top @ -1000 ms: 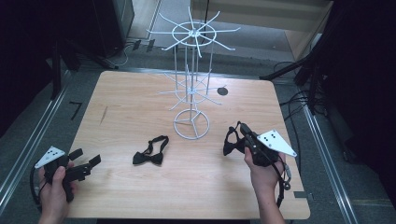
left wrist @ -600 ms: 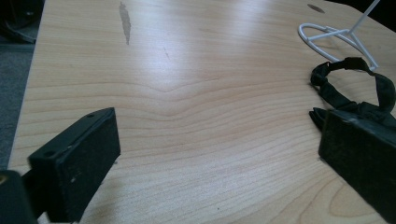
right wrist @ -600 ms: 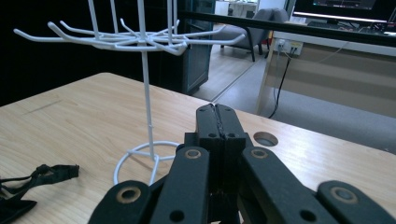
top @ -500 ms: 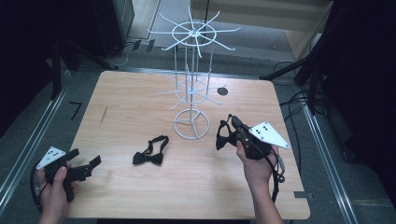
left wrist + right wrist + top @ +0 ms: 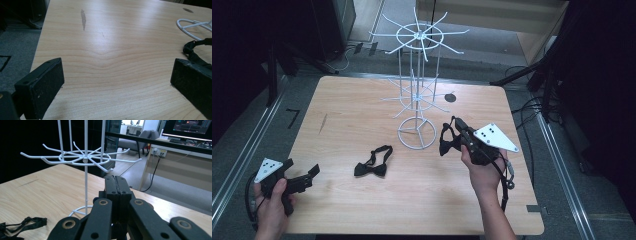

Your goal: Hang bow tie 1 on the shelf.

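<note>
A white wire display rack point(image 5: 417, 90) with hooked arms stands at the table's middle back. One black bow tie point(image 5: 373, 164) lies flat on the wood in front of it. A second black bow tie point(image 5: 446, 141) hangs from my right gripper point(image 5: 456, 126), which is shut on it just right of the rack's ring base. In the right gripper view the jaws are pressed together at the right gripper point(image 5: 116, 180), level with the rack's lower arms point(image 5: 82, 158). My left gripper point(image 5: 313, 173) rests at the near left corner, open, with bare wood between its jaws.
The wooden table point(image 5: 352, 110) has a dark round hole point(image 5: 450, 97) behind the rack. The lying tie's strap point(image 5: 197, 47) and the rack's base ring point(image 5: 192, 25) sit at the right of the left gripper view. Cables and dark stands surround the table.
My right gripper has risen and moved left toward the rack's base, carrying the bow tie. The left hand and the tie on the table have stayed put.
</note>
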### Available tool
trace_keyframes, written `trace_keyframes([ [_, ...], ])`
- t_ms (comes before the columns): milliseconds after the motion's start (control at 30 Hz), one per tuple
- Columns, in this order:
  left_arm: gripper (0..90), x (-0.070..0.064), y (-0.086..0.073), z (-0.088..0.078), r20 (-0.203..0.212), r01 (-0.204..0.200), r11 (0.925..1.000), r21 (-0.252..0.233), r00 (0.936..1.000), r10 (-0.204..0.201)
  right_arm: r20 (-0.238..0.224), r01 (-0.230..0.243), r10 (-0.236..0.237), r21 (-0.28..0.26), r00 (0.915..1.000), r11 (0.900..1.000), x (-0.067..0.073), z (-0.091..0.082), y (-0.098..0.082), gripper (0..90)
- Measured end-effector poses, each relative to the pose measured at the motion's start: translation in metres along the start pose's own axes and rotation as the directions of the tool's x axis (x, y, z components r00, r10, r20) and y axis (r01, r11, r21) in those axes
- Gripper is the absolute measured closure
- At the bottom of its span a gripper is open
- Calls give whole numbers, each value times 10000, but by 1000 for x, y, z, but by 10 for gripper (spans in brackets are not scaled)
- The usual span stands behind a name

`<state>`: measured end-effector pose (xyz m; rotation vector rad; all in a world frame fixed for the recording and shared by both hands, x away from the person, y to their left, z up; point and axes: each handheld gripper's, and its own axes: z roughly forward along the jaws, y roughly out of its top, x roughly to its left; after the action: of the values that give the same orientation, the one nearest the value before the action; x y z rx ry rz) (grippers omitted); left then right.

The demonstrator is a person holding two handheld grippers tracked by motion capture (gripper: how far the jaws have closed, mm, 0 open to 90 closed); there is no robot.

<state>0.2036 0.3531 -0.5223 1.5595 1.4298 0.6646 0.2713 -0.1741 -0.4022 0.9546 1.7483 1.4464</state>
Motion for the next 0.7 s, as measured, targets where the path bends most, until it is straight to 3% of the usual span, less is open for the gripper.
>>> trace_keyframes([
  [700, 0, 0, 0, 1, 5, -64, 9999, 98, 10000, 64, -221, 70, -73, -139, 9997, 9999, -1, 10, 16, 900],
])
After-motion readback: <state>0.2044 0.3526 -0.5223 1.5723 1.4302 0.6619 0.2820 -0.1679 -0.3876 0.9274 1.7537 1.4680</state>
